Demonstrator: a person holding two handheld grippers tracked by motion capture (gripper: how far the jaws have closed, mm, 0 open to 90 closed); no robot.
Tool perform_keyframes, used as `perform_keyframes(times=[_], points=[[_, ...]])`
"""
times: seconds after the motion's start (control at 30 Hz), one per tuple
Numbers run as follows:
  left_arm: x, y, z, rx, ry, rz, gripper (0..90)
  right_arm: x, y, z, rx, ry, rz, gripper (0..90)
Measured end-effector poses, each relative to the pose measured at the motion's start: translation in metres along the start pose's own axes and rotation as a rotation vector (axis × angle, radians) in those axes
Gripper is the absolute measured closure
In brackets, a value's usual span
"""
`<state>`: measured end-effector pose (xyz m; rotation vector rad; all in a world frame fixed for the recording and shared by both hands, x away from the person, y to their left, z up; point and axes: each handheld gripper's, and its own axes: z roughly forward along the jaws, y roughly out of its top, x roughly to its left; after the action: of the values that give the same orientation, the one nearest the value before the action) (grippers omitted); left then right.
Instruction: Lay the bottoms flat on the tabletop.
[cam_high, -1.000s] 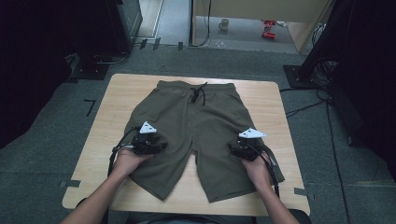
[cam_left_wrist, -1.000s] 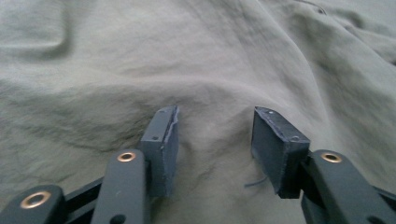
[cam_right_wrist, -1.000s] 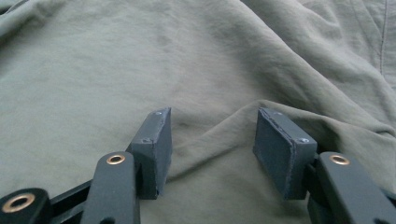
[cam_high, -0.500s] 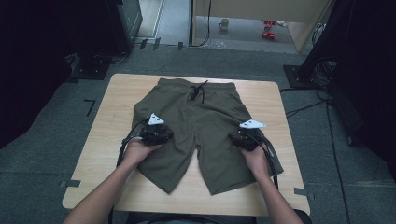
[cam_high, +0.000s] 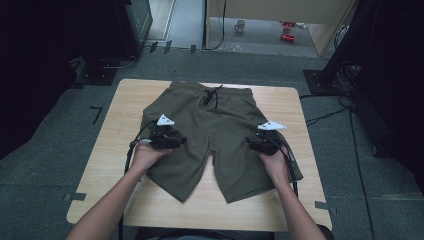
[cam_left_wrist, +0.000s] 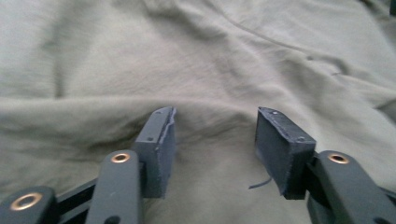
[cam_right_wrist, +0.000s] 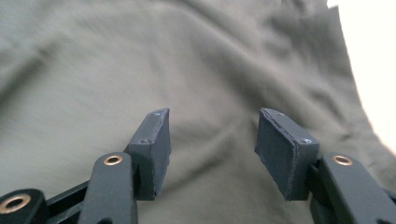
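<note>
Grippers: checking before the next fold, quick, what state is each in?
Left gripper: open, jaws just opened further, over olive-green cotton shorts.
Right gripper: open, holding nothing.

Hands hide part of each leg of the shorts (cam_high: 210, 135).

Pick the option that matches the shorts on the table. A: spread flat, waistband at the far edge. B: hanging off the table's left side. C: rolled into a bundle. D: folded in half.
A: the shorts lie spread on the table, with both legs toward the person.
</note>
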<state>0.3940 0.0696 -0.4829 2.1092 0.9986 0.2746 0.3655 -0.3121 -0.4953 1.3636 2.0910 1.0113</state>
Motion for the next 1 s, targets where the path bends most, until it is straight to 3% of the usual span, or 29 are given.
perform_keyframes(times=[0.07, 0.13, 0.2, 0.23, 0.27, 0.3, 0.43, 0.6, 0.77, 1.0], points=[[-0.003, -0.004, -0.019, -0.001, 0.022, 0.047, 43.9, 0.013, 0.011, -0.015, -0.022, 0.030, -0.015, 42.0], [-0.002, -0.006, -0.027, 0.002, 0.026, 0.051, 43.0, 0.018, 0.014, -0.018, -0.028, 0.037, -0.023, 41.9], [0.000, -0.012, -0.040, -0.002, 0.029, 0.046, 42.6, 0.039, 0.021, -0.023, -0.030, 0.079, -0.046, 40.7], [0.001, -0.014, -0.046, -0.003, 0.033, 0.045, 42.6, 0.039, 0.021, -0.023, -0.030, 0.079, -0.046, 40.7], [0.006, -0.023, -0.063, -0.013, 0.050, 0.037, 42.0, 0.053, 0.024, -0.022, -0.026, 0.106, -0.065, 40.1], [0.006, -0.023, -0.063, -0.013, 0.050, 0.037, 41.8, 0.053, 0.024, -0.022, -0.026, 0.106, -0.065, 40.1], [0.017, -0.042, -0.089, -0.031, 0.083, -0.006, 41.2, 0.079, 0.027, -0.014, -0.011, 0.161, -0.096, 39.7], [0.023, -0.065, -0.104, -0.025, 0.094, -0.040, 39.1, 0.111, 0.027, 0.000, 0.012, 0.245, -0.114, 40.1], [0.024, -0.089, -0.112, -0.014, 0.106, -0.053, 37.7, 0.130, 0.026, 0.006, 0.024, 0.283, -0.143, 40.2], [0.021, -0.115, -0.118, 0.009, 0.085, -0.073, 34.2, 0.165, 0.020, 0.014, 0.060, 0.348, -0.220, 40.1]])
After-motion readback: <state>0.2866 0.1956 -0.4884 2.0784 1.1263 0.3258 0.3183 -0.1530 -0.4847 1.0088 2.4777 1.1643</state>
